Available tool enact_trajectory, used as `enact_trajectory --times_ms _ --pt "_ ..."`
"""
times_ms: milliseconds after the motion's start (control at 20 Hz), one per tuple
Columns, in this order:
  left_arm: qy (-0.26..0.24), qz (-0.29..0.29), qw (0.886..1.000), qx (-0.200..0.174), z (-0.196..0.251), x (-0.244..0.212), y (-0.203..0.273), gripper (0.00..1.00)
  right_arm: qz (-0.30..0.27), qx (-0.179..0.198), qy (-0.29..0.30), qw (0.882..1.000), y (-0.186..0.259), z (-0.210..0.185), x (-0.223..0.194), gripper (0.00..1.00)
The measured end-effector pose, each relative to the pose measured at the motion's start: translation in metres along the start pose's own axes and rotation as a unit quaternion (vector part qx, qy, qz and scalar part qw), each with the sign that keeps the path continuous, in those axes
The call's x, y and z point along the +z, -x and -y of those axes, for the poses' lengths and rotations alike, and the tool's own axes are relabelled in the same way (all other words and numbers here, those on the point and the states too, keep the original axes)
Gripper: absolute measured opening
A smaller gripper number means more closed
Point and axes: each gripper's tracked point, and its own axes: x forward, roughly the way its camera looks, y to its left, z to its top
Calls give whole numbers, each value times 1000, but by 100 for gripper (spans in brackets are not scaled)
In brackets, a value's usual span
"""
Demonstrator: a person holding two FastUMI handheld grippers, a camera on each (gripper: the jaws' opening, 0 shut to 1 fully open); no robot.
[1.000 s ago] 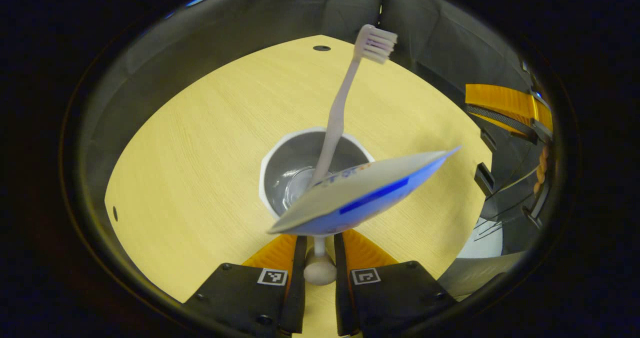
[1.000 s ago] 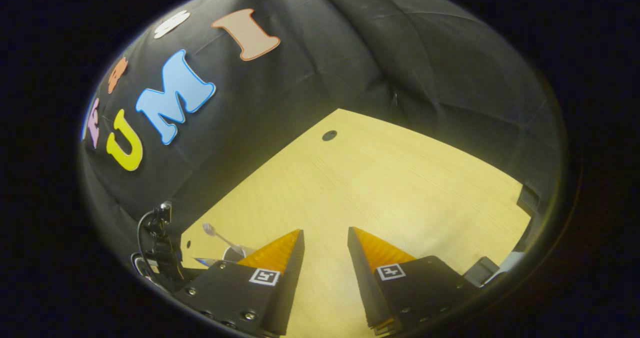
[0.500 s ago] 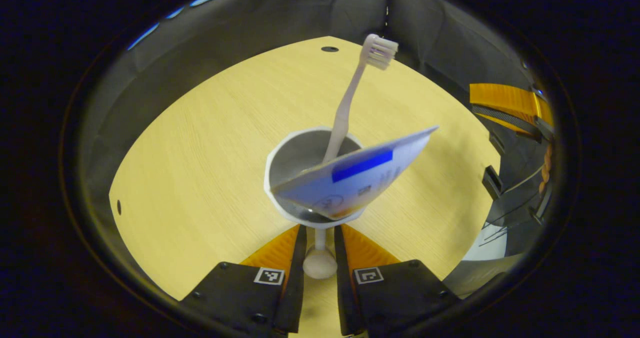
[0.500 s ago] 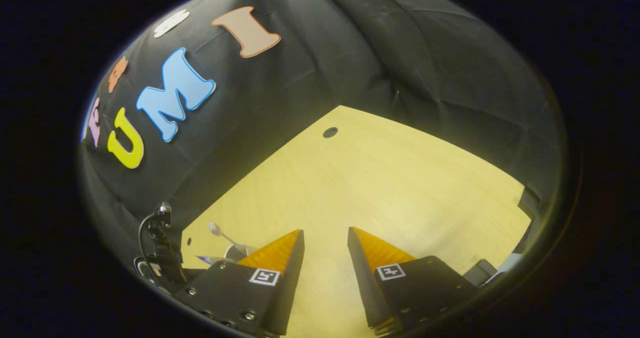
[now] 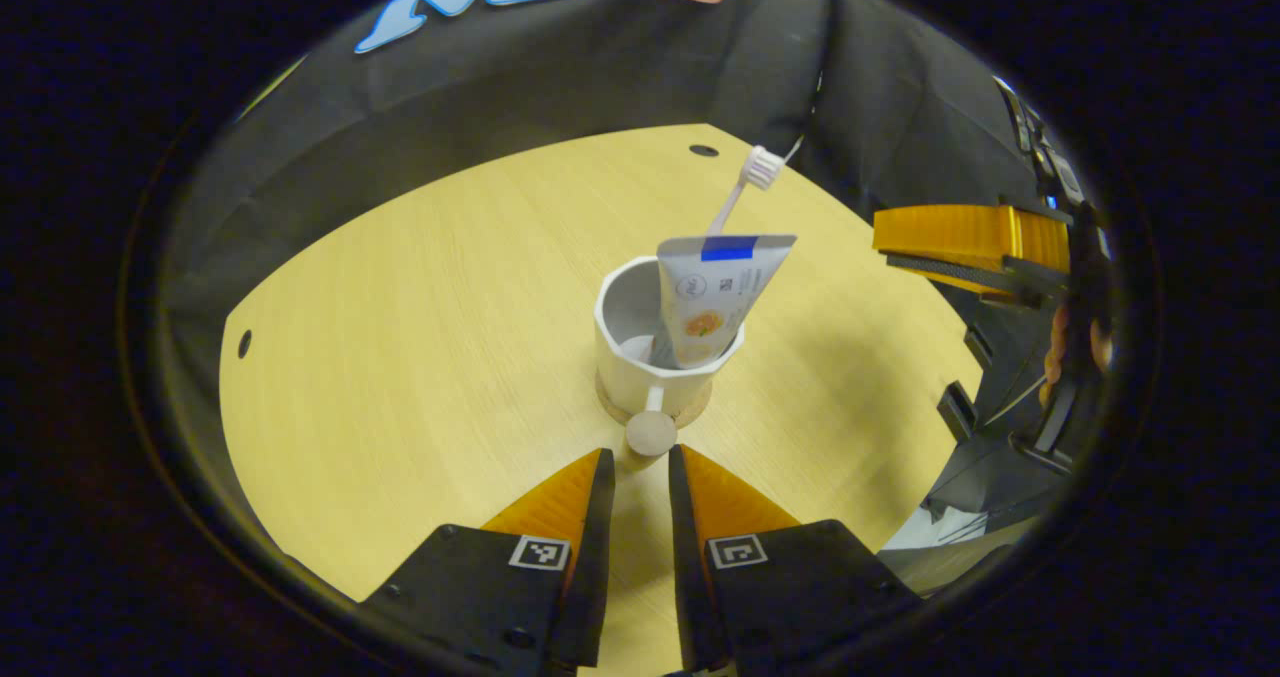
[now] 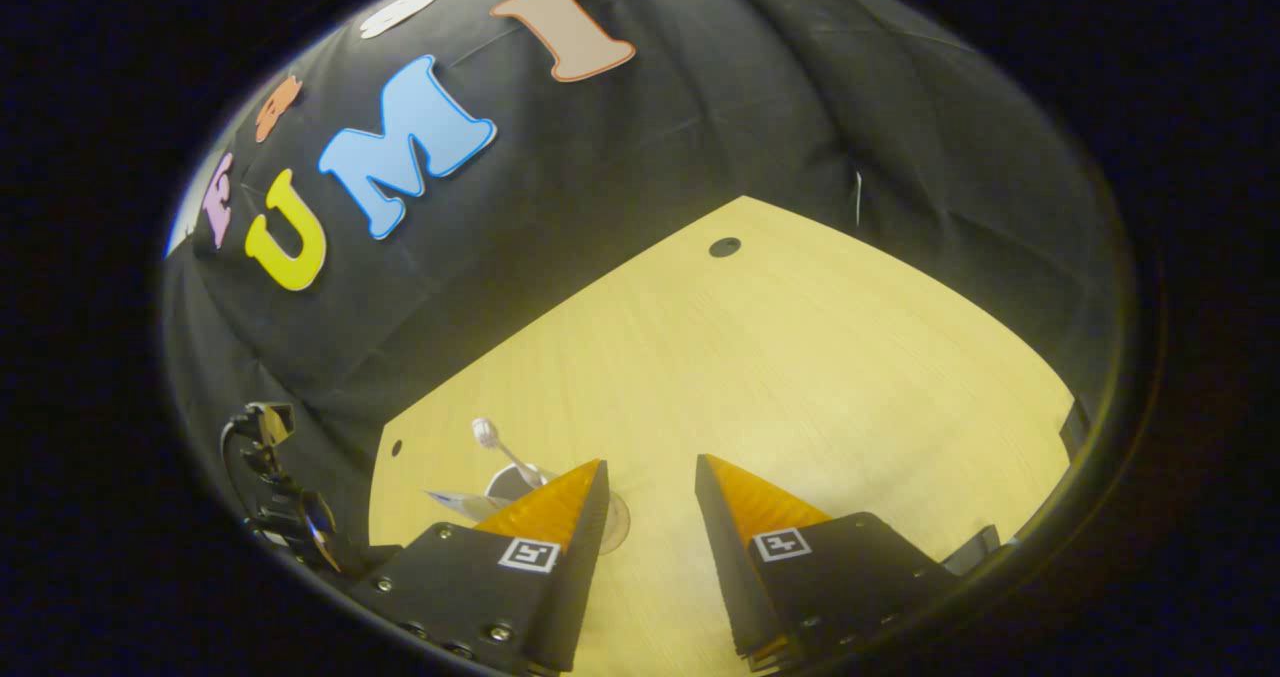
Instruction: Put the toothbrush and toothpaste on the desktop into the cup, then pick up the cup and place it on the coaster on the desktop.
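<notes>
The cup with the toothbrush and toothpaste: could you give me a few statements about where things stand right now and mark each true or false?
1. The toothpaste and the toothbrush both stand in the cup. True.
2. The cup lies tipped over on the table. False: it stands upright on a round coaster whose edge peeks out under its base.
3. The left gripper clamps the cup's handle. False: its fingers stand slightly apart, just short of the handle's round knob, holding nothing.
4. The right gripper carries the toothbrush. False: its fingers are open and empty above the table.
5. The toothbrush's bristle head points up, above the cup's rim. True.
</notes>
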Motion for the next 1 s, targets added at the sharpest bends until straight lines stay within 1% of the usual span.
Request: enact_trajectory --times_ms 100,250,400,550,650,800,900,1000 --pt "10 41 999 18 -4 12 19 36 5 6 34 999 3 -12 2 56" --pt "31 110 992 47 -8 36 51 36 23 25 87 996 9 -37 14 56" --pt "48 171 982 68 -8 64 85 36 51 43 131 989 22 -65 29 56" --pt "46 223 969 98 -15 95 125 36 96 51 169 980 35 -88 54 56" --pt "38 266 956 119 -17 121 154 35 130 55 194 971 47 -103 73 56" --pt "42 326 934 140 -19 150 195 36 168 64 214 960 65 -123 91 56" --pt "40 366 915 163 -27 163 223 36 192 69 225 953 76 -134 106 56" --pt "38 405 896 177 -32 179 260 36 218 75 231 945 91 -147 119 56"
